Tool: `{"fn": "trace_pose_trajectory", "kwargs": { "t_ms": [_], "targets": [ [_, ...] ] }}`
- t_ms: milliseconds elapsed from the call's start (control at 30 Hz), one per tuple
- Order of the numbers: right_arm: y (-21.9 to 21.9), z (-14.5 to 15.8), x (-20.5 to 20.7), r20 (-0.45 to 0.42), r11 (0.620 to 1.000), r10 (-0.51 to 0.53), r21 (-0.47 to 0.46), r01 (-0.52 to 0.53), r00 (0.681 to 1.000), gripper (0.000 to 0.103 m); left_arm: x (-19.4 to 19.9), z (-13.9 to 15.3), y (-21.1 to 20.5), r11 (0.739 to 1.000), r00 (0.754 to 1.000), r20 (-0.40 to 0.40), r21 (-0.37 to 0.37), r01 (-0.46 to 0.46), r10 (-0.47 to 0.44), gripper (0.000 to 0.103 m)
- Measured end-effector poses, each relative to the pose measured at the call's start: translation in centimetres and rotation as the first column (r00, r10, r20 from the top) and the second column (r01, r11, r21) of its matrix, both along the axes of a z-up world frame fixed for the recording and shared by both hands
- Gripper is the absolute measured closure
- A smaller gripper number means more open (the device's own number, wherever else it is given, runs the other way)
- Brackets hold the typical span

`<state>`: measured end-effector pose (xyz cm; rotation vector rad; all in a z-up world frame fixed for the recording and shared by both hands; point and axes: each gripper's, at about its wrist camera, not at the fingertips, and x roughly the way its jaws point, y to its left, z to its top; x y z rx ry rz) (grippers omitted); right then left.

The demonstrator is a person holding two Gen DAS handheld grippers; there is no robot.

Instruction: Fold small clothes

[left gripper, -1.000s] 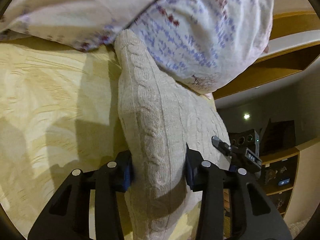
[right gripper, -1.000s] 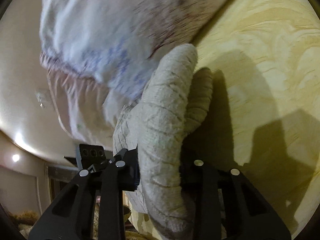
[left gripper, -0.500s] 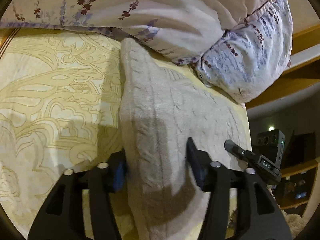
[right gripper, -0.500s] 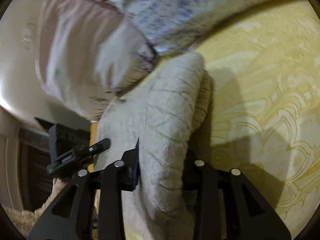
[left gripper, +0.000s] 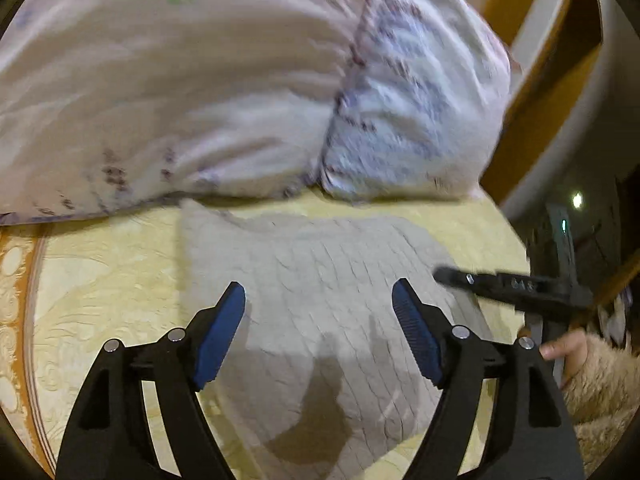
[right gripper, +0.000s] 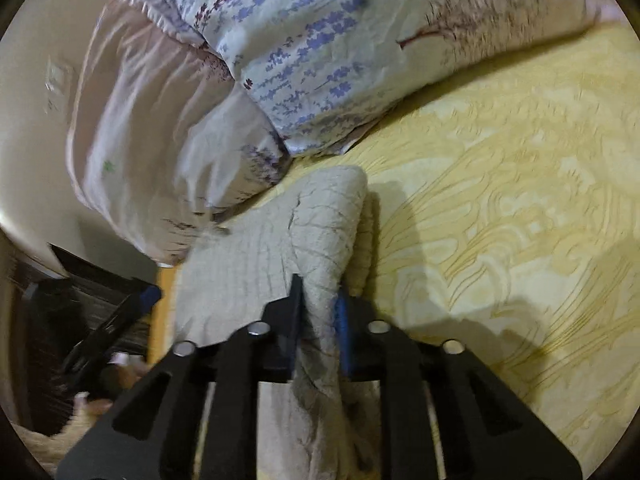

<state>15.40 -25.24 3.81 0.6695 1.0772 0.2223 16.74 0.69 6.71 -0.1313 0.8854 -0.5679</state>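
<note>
A beige cable-knit sweater (left gripper: 320, 304) lies on the yellow patterned bedspread (left gripper: 100, 280), just below the pillows. My left gripper (left gripper: 318, 300) is open, its blue pads (left gripper: 224, 332) spread wide above the sweater and holding nothing. My right gripper (right gripper: 318, 308) is shut on a raised fold of the sweater (right gripper: 320, 232) at its right edge. The right gripper also shows in the left wrist view (left gripper: 508, 284), at the sweater's right side. The left gripper shows in the right wrist view (right gripper: 112, 320), at the far left.
Two floral pillows (left gripper: 200, 80) lie against the sweater's far edge; they also show in the right wrist view (right gripper: 320, 52). The bed's edge (right gripper: 160, 312) runs along the sweater's left side in the right wrist view. Wooden shelving (left gripper: 540, 80) and a dark room lie beyond.
My left gripper has opened and let go of the sweater, which now lies flatter on the bed. My right gripper still grips its fold, and both have lowered.
</note>
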Motion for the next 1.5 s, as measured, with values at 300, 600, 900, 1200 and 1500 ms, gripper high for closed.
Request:
{"fn": "trace_pose_trajectory", "kwargs": {
  "t_ms": [300,600,900,1200,1500],
  "targets": [
    [0.5,-0.9,1.0,-0.058,0.987,-0.007,-0.162,-0.002,0.998,0.074,0.8,-3.6,-3.2,0.988,0.999,-0.044,0.155,0.012,-0.005,0.029],
    [4.4,5.1,-5.8,0.193,0.935,0.203,-0.328,-0.132,0.960,0.074,-4.5,-0.9,0.5,0.978,0.993,0.051,0.177,-0.114,0.106,0.028],
    [7.5,2.0,-7.1,0.071,0.871,0.245,-0.454,-0.187,0.967,0.077,-5.7,-4.7,0.4,0.966,0.989,-0.076,0.234,-0.108,0.129,0.026],
    [7.8,2.6,-8.6,0.119,0.857,0.211,-0.499,-0.126,0.970,0.069,-6.8,-5.4,1.6,0.968,0.973,-0.108,0.170,-0.186,0.206,0.018],
    [7.3,3.6,-13.2,0.164,0.825,0.100,-0.564,0.011,0.981,0.015,-12.6,-4.4,2.7,0.945,0.954,-0.071,0.177,-0.274,0.290,0.006]
  ]
}}
